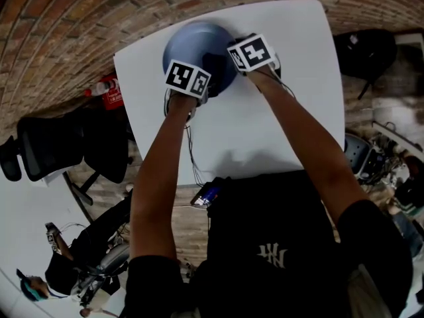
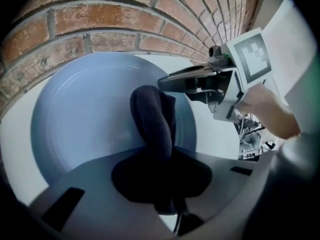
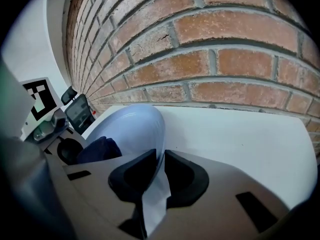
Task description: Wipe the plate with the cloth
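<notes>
A pale blue plate [image 1: 192, 45] lies at the far side of the white table [image 1: 291, 124], close to the brick wall. In the left gripper view a dark navy cloth [image 2: 152, 119] hangs onto the plate [image 2: 90, 109] from my left gripper [image 2: 160, 176], which is shut on it. My right gripper [image 3: 156, 176] is shut on the plate's rim [image 3: 159, 134], with the cloth [image 3: 97, 149] lying on the plate's face beyond it. In the head view my left gripper [image 1: 187, 79] sits at the plate's near edge and my right gripper [image 1: 253, 53] at its right edge.
The brick wall [image 3: 210, 59] stands right behind the plate. On the floor lie a black office chair [image 1: 59, 144] at the left, a red bottle [image 1: 109, 91] by the table's left edge and black gear [image 1: 368, 52] at the right. A cable [image 1: 192, 158] trails over the table's near side.
</notes>
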